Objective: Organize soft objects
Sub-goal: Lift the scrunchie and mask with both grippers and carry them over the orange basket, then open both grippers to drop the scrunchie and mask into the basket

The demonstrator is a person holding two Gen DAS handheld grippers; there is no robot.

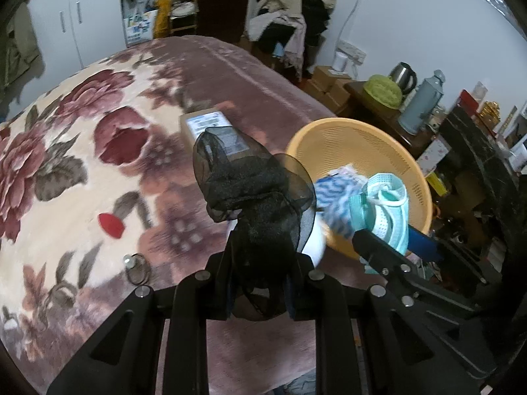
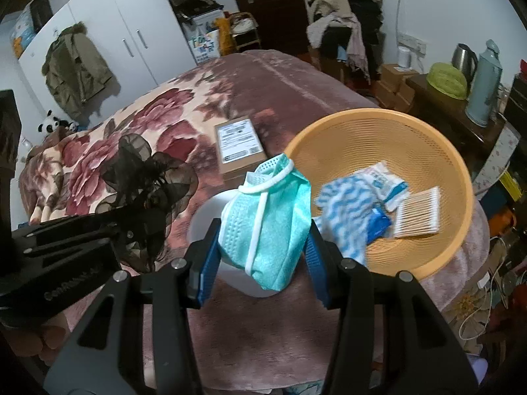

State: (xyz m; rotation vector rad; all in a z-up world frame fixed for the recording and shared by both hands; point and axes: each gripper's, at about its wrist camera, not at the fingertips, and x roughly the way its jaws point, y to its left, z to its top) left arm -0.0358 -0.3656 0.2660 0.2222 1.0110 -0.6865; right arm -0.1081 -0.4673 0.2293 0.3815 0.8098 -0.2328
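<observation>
a: in the left wrist view, between the fingers of the left gripper (image 1: 260, 247), a black gauze bow (image 1: 250, 191) is pinched, the jaws drawn close on its crushed middle while its loops fan out above the tips. ahead of it and to its right sits the orange basket (image 1: 359, 151) on the floral blanket (image 1: 82, 151).

b: so which step does that make it?

a: it looks like the carry to the basket. the next move would call for bringing the bow over the rim before the jaws part.

b: and from the right wrist view?

a: the right gripper (image 2: 263, 240) is clamped on a folded teal face mask (image 2: 266, 210), blue pads pressing both its sides. the mask stands above a white roll (image 2: 210, 217). the basket lies just ahead and to the right of the fingertips, already holding a blue-and-white cloth (image 2: 346, 210), a packet and a bundle of cotton swabs (image 2: 418, 214).

b: the bow shows here too?

a: yes, off to the left of this gripper, held by the other one. a cardboard box (image 2: 238, 146) lies beyond both on the blanket.
</observation>
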